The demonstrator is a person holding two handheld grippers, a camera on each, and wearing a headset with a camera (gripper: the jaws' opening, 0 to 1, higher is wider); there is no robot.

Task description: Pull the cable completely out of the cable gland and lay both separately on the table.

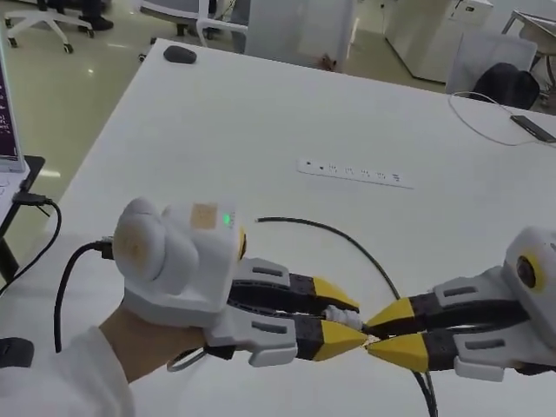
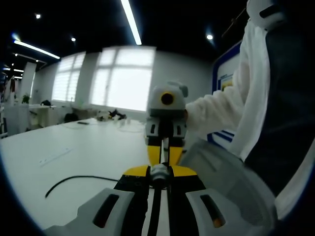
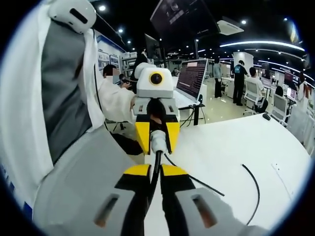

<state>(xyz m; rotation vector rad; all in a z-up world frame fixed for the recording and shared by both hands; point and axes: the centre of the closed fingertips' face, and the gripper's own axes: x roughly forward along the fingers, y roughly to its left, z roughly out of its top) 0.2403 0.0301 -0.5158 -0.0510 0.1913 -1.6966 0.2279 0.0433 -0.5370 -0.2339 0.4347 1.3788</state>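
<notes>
On your side of the power strip (image 1: 354, 172), your left gripper (image 1: 352, 320) clamps the white cable gland (image 1: 341, 315); your right gripper (image 1: 375, 337) pinches the black cable (image 1: 365, 256).

opposed gripper views, cable gland (image 3: 157, 141) between

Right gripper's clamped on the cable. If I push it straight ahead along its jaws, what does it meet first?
The white cable gland, gripped in the left gripper facing it. The right gripper sits nearly tip to tip with that one along the cable, so free travel looks close to none.
</notes>
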